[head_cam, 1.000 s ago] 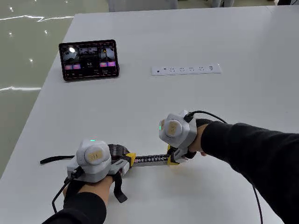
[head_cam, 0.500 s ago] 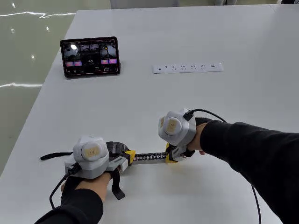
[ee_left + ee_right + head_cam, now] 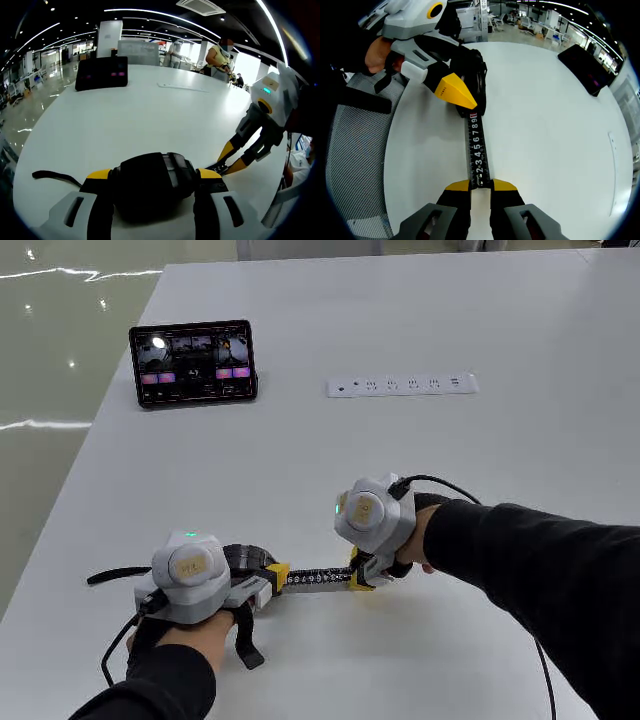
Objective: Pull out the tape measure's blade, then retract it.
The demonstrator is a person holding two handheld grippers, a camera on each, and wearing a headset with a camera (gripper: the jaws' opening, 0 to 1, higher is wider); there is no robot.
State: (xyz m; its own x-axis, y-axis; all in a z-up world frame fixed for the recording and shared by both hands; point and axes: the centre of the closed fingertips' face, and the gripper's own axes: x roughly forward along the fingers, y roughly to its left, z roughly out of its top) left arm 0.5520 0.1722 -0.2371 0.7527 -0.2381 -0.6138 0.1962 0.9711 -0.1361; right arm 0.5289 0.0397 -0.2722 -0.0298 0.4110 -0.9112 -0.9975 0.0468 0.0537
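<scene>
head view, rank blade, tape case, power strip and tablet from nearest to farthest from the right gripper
From the right gripper:
1. blade, clamped in its jaws, running left.
2. tape case, to its left at the blade's other end.
3. power strip, far ahead, slightly right.
4. tablet, farthest, ahead and to the left.

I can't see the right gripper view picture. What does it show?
The right gripper pinches the end of the tape measure's blade, its numbers showing. The short stretch of blade runs across the white table to the black case, which the left gripper holds.
</scene>
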